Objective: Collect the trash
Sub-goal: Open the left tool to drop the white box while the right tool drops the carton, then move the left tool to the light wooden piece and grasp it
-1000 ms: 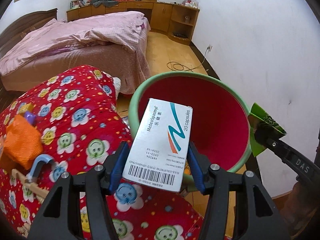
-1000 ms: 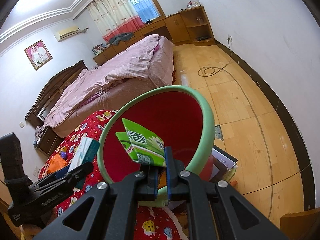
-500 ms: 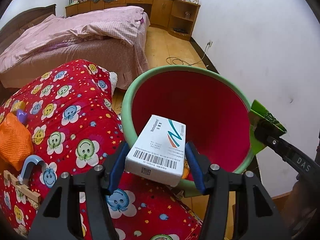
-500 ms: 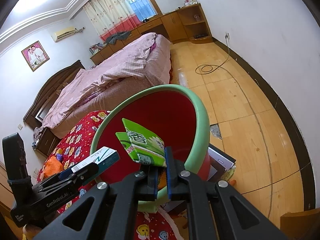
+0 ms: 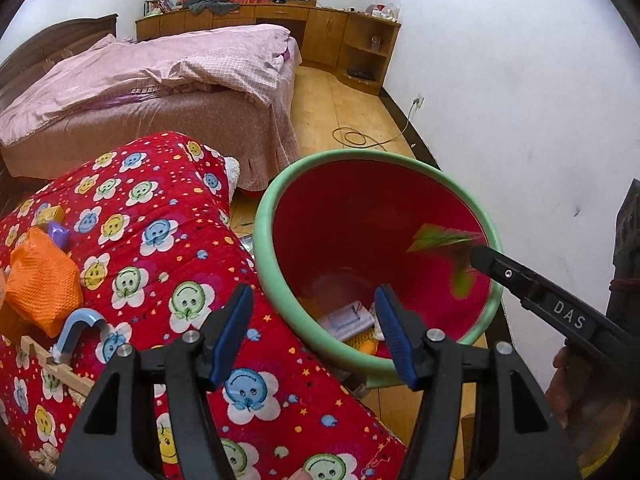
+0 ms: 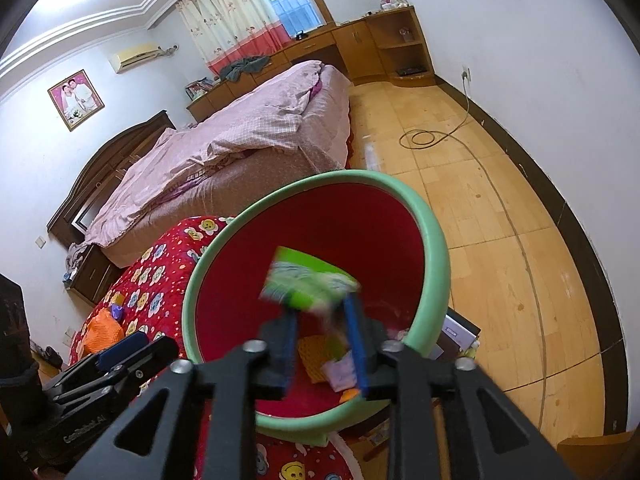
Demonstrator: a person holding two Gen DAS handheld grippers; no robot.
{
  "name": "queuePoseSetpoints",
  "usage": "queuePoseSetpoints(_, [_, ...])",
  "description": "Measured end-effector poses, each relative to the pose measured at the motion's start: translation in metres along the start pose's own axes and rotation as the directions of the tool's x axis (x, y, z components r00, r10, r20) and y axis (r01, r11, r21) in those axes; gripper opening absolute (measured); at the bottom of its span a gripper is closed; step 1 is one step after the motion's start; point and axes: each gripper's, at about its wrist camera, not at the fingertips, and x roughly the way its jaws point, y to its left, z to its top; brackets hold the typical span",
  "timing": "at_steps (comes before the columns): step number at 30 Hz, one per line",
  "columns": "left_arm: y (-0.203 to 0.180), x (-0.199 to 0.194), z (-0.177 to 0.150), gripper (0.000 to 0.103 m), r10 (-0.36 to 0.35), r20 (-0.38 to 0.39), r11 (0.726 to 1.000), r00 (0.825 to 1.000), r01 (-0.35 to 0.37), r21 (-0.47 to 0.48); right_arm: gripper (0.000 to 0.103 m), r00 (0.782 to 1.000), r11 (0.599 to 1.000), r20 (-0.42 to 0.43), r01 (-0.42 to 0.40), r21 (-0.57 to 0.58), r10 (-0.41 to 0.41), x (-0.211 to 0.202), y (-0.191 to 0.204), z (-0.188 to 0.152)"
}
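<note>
A red trash bin with a green rim [image 5: 276,184] [image 6: 434,240] stands beside the red flowered blanket. My left gripper [image 5: 314,332] is open and empty over the bin's near edge. The white medicine box [image 5: 346,318] lies at the bottom of the bin among other trash. My right gripper [image 6: 322,320] has its jaws apart over the bin. The green carton [image 6: 310,284] is blurred just beyond its fingertips, inside the bin mouth, and shows as a green blur in the left wrist view [image 5: 444,240].
The red blanket [image 5: 152,248] holds an orange mesh bag [image 5: 42,280], a purple item [image 5: 58,234] and a blue-and-wood object [image 5: 74,330]. A pink bed [image 5: 152,76] lies behind. A cable [image 6: 424,138] lies on the wooden floor. A white wall is to the right.
My left gripper opened and the medicine box dropped into the bin. My right gripper opened and the green carton left its fingers, now blurred in motion over the bin.
</note>
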Motion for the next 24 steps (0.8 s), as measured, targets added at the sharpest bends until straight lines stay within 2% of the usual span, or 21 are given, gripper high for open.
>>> queuePoseSetpoints(1, [0.001,-0.002,-0.001,0.063,-0.001,0.002,1.0,1.0,0.001,-0.005,0.037,1.0,1.0,0.003,0.002,0.002,-0.002,-0.001,0.0,0.0])
queuePoseSetpoints(5, [0.006,-0.01,-0.004,0.063,0.003,0.006,1.0,1.0,-0.003,-0.022,0.04,1.0,1.0,0.006,-0.002,0.009,0.002,-0.005,0.001,-0.001])
queuePoseSetpoints(14, [0.029,-0.036,-0.016,0.063,0.046,0.026,0.997,0.999,-0.044,-0.07,0.041,0.999,0.999,0.018,-0.031,0.005,0.031,-0.018,0.013,-0.009])
queuePoseSetpoints(24, [0.072,-0.064,-0.033,0.063,0.123,0.043,0.982,0.991,-0.115,-0.152,0.044,0.997,0.997,0.004,-0.073,-0.025,0.074,-0.026,0.039,-0.022])
